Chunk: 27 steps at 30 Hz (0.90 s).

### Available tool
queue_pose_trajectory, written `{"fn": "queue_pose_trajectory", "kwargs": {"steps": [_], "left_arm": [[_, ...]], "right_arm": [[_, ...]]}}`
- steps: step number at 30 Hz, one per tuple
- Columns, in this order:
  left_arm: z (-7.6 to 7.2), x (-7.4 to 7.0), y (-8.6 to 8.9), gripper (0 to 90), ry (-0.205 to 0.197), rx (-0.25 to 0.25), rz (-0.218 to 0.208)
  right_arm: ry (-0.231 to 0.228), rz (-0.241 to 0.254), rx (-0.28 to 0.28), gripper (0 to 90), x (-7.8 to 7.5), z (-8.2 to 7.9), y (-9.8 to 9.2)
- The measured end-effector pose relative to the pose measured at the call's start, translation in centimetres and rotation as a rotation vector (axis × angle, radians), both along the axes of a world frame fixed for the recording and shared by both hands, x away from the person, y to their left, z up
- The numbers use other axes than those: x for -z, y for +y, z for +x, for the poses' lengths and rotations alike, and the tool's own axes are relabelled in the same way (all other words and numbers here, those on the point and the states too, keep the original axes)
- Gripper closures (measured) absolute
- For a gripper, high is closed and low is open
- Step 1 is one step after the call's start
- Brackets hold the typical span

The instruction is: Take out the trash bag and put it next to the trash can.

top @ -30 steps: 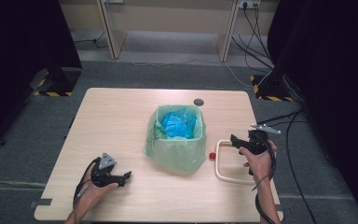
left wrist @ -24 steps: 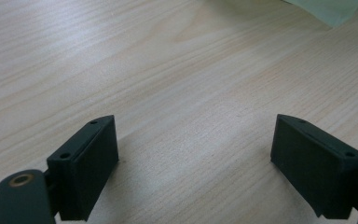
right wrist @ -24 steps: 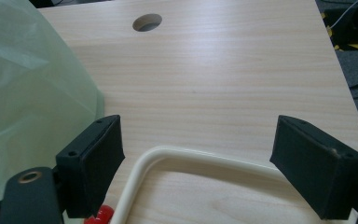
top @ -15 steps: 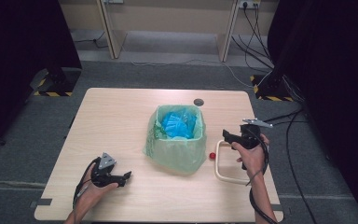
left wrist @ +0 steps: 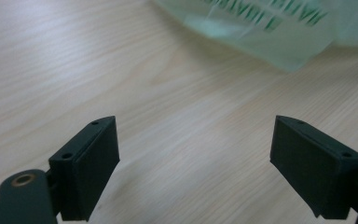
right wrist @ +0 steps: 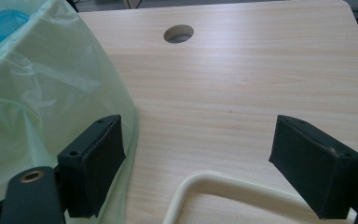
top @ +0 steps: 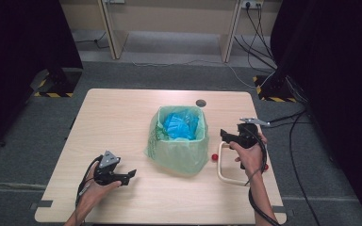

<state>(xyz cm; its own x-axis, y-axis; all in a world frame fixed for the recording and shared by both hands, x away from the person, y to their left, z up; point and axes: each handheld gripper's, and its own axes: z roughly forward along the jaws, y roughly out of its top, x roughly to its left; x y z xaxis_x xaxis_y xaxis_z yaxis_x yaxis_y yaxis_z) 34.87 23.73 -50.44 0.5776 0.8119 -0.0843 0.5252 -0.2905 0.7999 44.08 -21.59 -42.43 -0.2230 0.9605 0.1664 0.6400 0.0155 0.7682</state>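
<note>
On the worktop (top: 122, 117), the right claw (top: 226, 136) is hovering released just above the near corner of the cream handle (top: 224, 165), beside the green bag (top: 176, 150) lining the bin at the centre. To grasp well, it should be lowering squarely with a jaw on either side of the bar, clear of the bag. The left claw (top: 129, 175) is resting released near the front edge; green print on the bag is showing upside down and blurred, unreadable.

Bin bag (top: 176, 141) beside right tool (top: 226, 136)
</note>
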Motion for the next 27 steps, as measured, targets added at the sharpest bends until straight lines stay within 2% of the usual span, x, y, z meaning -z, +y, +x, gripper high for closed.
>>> {"fn": "queue_pose_trajectory", "kwargs": {"steps": [7,10,15,21,25,27], "left_arm": [[0.6,-1.6,-1.9,14.8,-0.032,0.043,-0.027],[1.2,-2.8,-3.3,14.7,-0.045,0.074,-0.046],[1.8,-4.0,-4.9,14.7,-0.071,0.098,-0.066],[2.3,-5.0,-6.2,15.2,-0.083,0.121,-0.085],[2.8,-5.4,-7.3,24.7,-0.085,0.138,-0.092],[2.9,-5.5,-7.4,32.6,-0.082,0.139,-0.093]], "right_arm": [[-0.001,-0.008,-0.007,17.5,-0.3,0.1,0.3],[-0.001,-0.01,-0.009,17.6,-0.5,0.1,0.5],[0.0,-0.011,-0.009,17.7,-0.5,0.1,0.4],[0.006,-0.007,-0.006,17.9,-0.2,0.1,0.1],[0.01,-0.004,-0.006,17.9,0.0,0.0,0.0],[0.01,-0.006,-0.007,17.9,0.0,0.1,-0.1]]}}
